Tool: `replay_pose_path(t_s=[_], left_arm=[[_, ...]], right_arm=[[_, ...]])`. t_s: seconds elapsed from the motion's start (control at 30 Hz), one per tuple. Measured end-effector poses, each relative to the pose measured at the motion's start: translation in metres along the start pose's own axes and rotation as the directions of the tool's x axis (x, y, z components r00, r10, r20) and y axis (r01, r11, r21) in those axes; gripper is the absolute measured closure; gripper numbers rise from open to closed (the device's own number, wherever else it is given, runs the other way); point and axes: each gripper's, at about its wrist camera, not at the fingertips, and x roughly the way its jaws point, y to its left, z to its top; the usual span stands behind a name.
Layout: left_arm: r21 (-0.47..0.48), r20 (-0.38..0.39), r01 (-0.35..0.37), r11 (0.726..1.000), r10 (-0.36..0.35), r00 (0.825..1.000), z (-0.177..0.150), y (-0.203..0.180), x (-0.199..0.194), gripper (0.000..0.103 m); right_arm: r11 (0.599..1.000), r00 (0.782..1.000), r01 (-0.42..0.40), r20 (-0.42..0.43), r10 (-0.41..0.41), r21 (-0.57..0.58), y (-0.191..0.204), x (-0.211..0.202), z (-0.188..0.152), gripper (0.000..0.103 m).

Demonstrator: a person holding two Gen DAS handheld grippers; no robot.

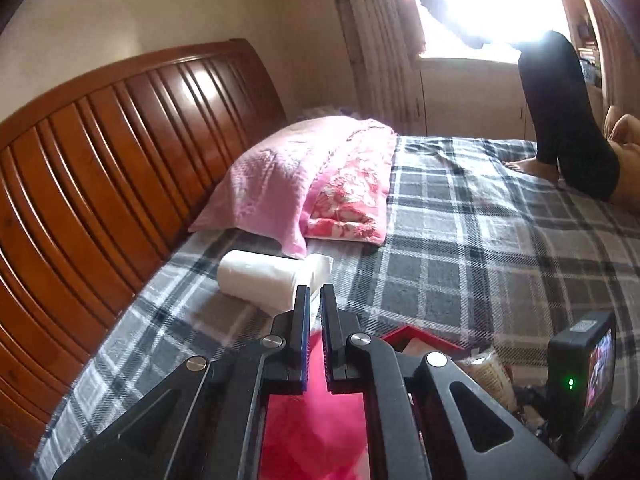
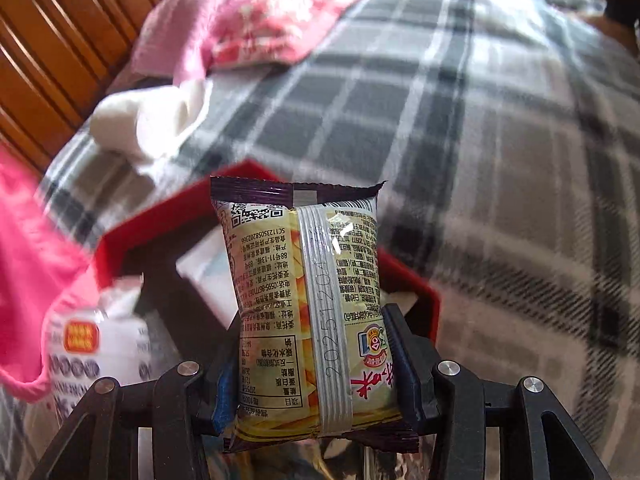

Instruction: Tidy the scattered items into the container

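A: The right gripper (image 2: 316,364) is clamped on one snack packet (image 2: 308,304); the packet stands upright between the fingers, its long axis running away from the camera along them, its crimped top edge pointing out ahead and its printed back seam facing the lens.

B: And the container?

A: One red box (image 2: 132,236) lies just beyond and below the packet's far end, open side up, on the bed; a white card sits inside it and a white tissue pack (image 2: 96,344) lies to the gripper's left by the box's near edge.

B: The other hand?

A: The left gripper (image 1: 315,300) is pinched almost shut on a pink cloth (image 1: 316,432); the cloth hangs below the fingers and fills the gap near the camera; the same pink cloth shows at the far left of the right wrist view.

B: What else counts?

A: One white paper roll (image 1: 260,276) lies on its side just ahead and left of the left gripper's tips; two pink pillows (image 1: 304,184) sit farther ahead.

B: The surface and room?

A: A grey plaid blanket (image 1: 460,248) covers the bed; a slatted wooden headboard (image 1: 120,152) runs along the left; a bright window glares far ahead, and a person's legs in dark trousers rest on the blanket's far right.
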Motion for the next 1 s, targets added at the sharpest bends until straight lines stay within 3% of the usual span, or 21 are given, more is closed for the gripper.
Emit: replay_pose_path(t_s=[0.2,0.23,0.27,0.33,0.43,0.5,0.63,0.77,0.9,1.0], left_arm=[[0.088,0.008,-0.020,0.996,0.019,1.000,0.004,-0.029,-0.004,0.092],[0.107,0.014,-0.025,0.994,0.024,1.000,0.004,-0.033,-0.006,0.074],[0.122,0.024,-0.036,0.992,0.033,0.999,0.004,-0.036,-0.009,0.038],[0.121,0.069,-0.074,0.990,0.066,0.995,0.003,-0.037,-0.020,0.000],[0.101,0.132,-0.113,0.988,0.099,0.986,-0.003,-0.028,-0.039,0.000],[0.067,0.146,-0.130,0.989,0.119,0.982,-0.008,-0.015,-0.050,0.000],[0.004,0.145,-0.163,0.987,0.161,0.976,-0.022,0.015,-0.067,0.000],[-0.028,0.165,-0.259,0.965,0.260,0.951,-0.046,0.041,-0.085,0.000],[-0.105,0.114,-0.295,0.950,0.307,0.945,-0.077,0.079,-0.095,0.000],[-0.185,0.072,-0.314,0.931,0.331,0.941,-0.107,0.109,-0.100,0.000]], right_arm=[[0.999,0.999,-0.034,0.009,0.034,-0.018,-0.004,-0.001,-0.003,0.046],[0.999,0.999,-0.037,0.003,0.037,-0.022,-0.005,0.000,-0.004,0.046],[0.999,0.999,-0.040,-0.003,0.040,-0.026,-0.005,0.001,-0.005,0.045],[0.998,0.999,-0.050,-0.009,0.050,-0.029,-0.005,0.003,-0.005,0.041],[0.996,0.996,-0.085,0.005,0.085,-0.024,-0.005,0.001,-0.002,0.018],[0.995,0.994,-0.100,0.031,0.101,-0.022,-0.005,-0.004,-0.001,0.010],[0.997,0.994,-0.064,0.086,0.066,-0.032,-0.004,-0.012,-0.002,0.004],[0.999,0.987,-0.039,0.155,0.042,-0.019,-0.006,-0.022,-0.001,0.004],[0.998,0.963,-0.066,0.260,0.070,-0.025,0.001,-0.045,-0.001,0.004],[0.995,0.937,0.022,0.348,0.013,-0.095,0.027,-0.067,-0.009,0.003]])
